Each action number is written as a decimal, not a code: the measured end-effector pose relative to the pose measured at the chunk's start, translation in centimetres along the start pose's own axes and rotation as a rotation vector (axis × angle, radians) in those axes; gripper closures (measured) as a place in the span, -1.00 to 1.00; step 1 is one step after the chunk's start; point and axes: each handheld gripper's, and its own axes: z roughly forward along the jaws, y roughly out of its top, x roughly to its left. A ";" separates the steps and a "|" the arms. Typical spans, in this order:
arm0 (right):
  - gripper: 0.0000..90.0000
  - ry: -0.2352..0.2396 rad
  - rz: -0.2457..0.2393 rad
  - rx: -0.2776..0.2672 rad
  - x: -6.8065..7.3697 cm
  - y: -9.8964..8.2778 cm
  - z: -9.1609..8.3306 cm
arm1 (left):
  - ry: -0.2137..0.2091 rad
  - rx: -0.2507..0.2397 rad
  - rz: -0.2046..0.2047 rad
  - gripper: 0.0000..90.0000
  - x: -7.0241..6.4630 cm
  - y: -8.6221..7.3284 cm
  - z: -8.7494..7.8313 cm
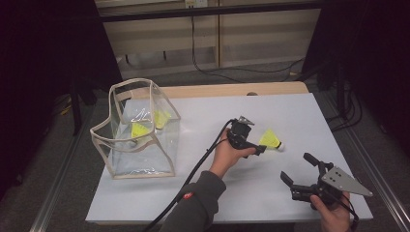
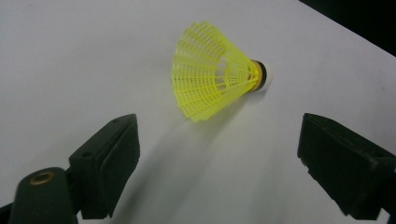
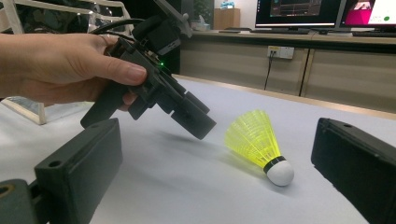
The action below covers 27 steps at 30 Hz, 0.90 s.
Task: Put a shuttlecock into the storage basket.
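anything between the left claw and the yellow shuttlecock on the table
Nothing: the left gripper view shows bare white table between the open left claw and the yellow plastic shuttlecock.

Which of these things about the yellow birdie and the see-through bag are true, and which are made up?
1. The shuttlecock lies on its side on the white table. True.
2. The left gripper is squeezing the shuttlecock. False: its jaws are open, apart from it.
3. The clear bag has yellow shuttlecocks inside. True.
4. The right gripper holds the bag. False: it is open near the table's front right, holding nothing.
5. The shuttlecock's white tip points at the bag. False: it points away, to the right in the high view.
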 end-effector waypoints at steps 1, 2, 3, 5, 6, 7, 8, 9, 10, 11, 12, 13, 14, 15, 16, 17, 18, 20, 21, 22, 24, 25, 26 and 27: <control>-0.96 -0.001 0.001 0.000 0.0 0.0 0.0 | 0.004 0.007 0.004 -0.68 0.0 0.0 0.1; -0.96 0.000 0.000 0.001 0.0 0.0 0.0 | 0.000 0.003 0.000 -0.68 0.0 0.0 0.2; -0.96 -0.002 0.003 0.000 0.0 0.0 -0.1 | -0.004 0.001 0.000 -0.66 0.0 0.1 0.2; -0.96 -0.004 0.004 -0.001 0.0 0.0 -0.1 | -0.006 -0.001 0.006 -0.64 0.0 0.1 0.5; -0.96 -0.004 0.003 -0.001 -0.1 0.0 -0.1 | -0.007 0.006 0.005 -0.63 -0.1 0.1 0.5; -0.96 -0.004 0.004 -0.002 -0.1 0.0 -0.1 | -0.012 0.006 0.009 -0.62 -0.1 0.1 0.7; -0.96 -0.004 0.004 -0.002 -0.1 0.0 -0.1 | -0.013 0.006 0.008 -0.59 -0.2 0.1 0.8; -0.96 -0.004 0.003 -0.002 -0.1 0.0 -0.1 | -0.012 0.012 0.018 -0.58 -0.2 0.2 0.8; -0.96 -0.003 0.004 -0.002 0.0 0.0 -0.1 | -0.014 0.009 0.024 -0.57 -0.3 0.2 0.9; -0.96 -0.003 0.003 -0.002 0.0 0.0 -0.1 | -0.014 0.007 0.017 -0.56 -0.4 0.3 1.0; -0.96 -0.003 0.002 -0.002 0.0 0.0 -0.1 | -0.013 0.009 0.025 -0.55 -0.4 0.3 1.1; -0.96 -0.003 0.004 -0.002 0.0 0.0 -0.1 | -0.016 0.005 0.027 -0.55 -0.4 0.4 1.2; -0.96 -0.003 0.004 -0.002 0.0 0.0 -0.1 | -0.016 0.010 0.032 -0.55 -0.4 0.6 1.2; -0.96 -0.002 0.003 0.000 0.0 0.0 -0.1 | -0.020 0.002 0.033 -0.54 -0.4 0.6 1.3; -0.96 -0.001 0.003 -0.001 0.0 0.0 -0.1 | -0.020 0.003 0.027 -0.53 -0.5 0.7 1.4; -0.96 -0.003 0.004 -0.001 0.0 0.0 -0.1 | -0.024 -0.003 0.034 -0.52 -0.5 0.8 1.5; -0.96 -0.004 0.004 -0.001 -0.1 0.0 -0.1 | -0.026 -0.006 0.033 -0.50 -0.5 0.9 1.6; -0.96 -0.005 0.002 -0.002 -0.1 0.0 -0.1 | -0.030 -0.003 0.045 -0.44 -0.4 1.0 1.7; -0.96 -0.005 0.001 -0.003 -0.1 0.0 -0.1 | -0.033 -0.012 0.042 -0.42 -0.5 1.0 1.8; -0.96 -0.005 0.002 -0.005 -0.2 0.0 -0.1 | -0.033 -0.011 0.049 -0.39 -0.5 1.1 1.8; -0.96 -0.004 0.003 -0.004 -0.2 0.1 -0.1 | -0.038 -0.017 0.056 -0.33 -0.6 1.1 2.0; -0.96 -0.004 0.003 -0.004 -0.2 0.1 -0.2 | -0.042 -0.014 0.067 -0.27 -0.6 1.2 2.0; -0.96 -0.004 0.002 -0.004 -0.2 0.1 -0.2 | -0.044 -0.016 0.068 -0.23 -0.6 1.2 2.1; -0.96 -0.004 0.003 -0.004 -0.2 0.1 -0.2 | -0.046 -0.017 0.067 -0.22 -0.6 1.2 2.2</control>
